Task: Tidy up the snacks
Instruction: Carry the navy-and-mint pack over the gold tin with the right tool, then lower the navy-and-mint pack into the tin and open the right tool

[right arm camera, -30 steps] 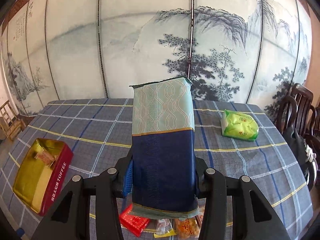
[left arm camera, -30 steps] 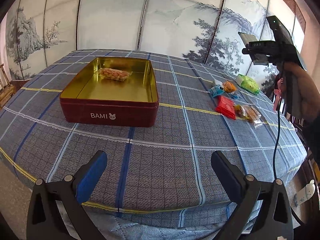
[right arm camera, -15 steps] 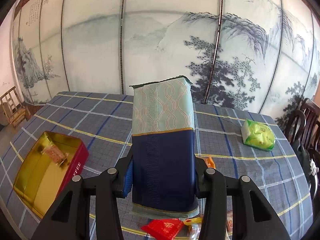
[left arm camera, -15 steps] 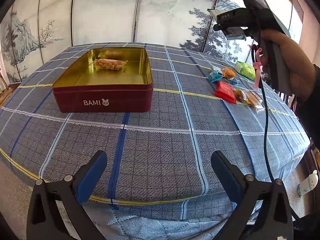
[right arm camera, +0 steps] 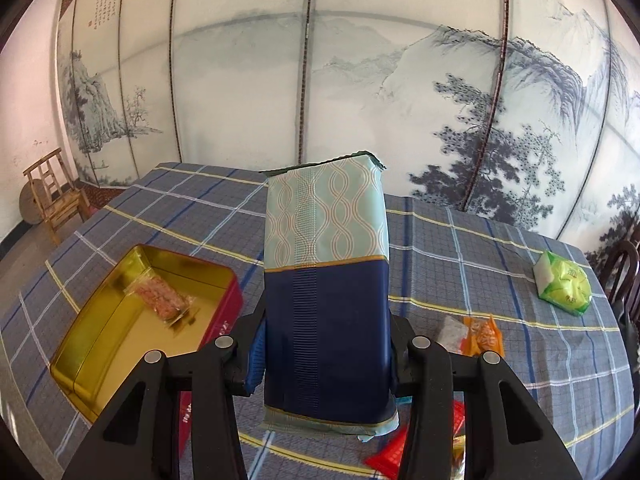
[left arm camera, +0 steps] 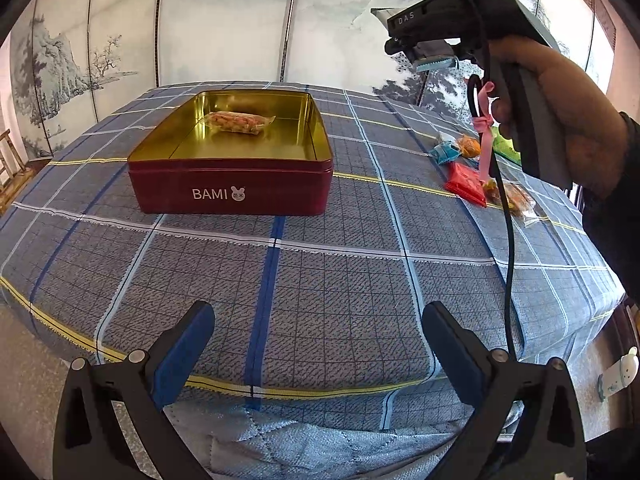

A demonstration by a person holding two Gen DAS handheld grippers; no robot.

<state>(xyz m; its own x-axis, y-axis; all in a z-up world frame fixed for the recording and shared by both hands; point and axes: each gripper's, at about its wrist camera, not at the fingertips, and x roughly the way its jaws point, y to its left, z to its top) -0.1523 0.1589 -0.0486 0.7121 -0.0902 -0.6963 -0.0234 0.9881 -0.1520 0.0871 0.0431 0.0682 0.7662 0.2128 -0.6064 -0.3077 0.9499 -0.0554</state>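
A red tin (left arm camera: 230, 188) with a gold inside stands open on the checked tablecloth (left arm camera: 340, 280), holding one clear packet of orange snack (left arm camera: 240, 122). My right gripper (right arm camera: 326, 360) is shut on a tall dark-blue and pale-teal packet (right arm camera: 326, 280), held upright in the air just right of the tin (right arm camera: 120, 320). In the left wrist view that right gripper (left arm camera: 420, 46) hangs high, right of the tin. My left gripper (left arm camera: 318, 344) stands open and empty over the table's near edge. A red packet (left arm camera: 466, 182), an orange one (left arm camera: 468, 146) and a small blue one (left arm camera: 444, 152) lie to the right.
A green pack (right arm camera: 564, 284) lies at the table's far right. A black cable (left arm camera: 508, 260) dangles from the right gripper over the cloth. A wooden chair (right arm camera: 56, 196) stands at the far left and a dark chair (right arm camera: 624, 276) at the right. A painted screen closes the back.
The right gripper has carried the blue and teal packet leftwards, nearer the tin, away from the loose snacks. The left gripper has stayed about where it was, still open.
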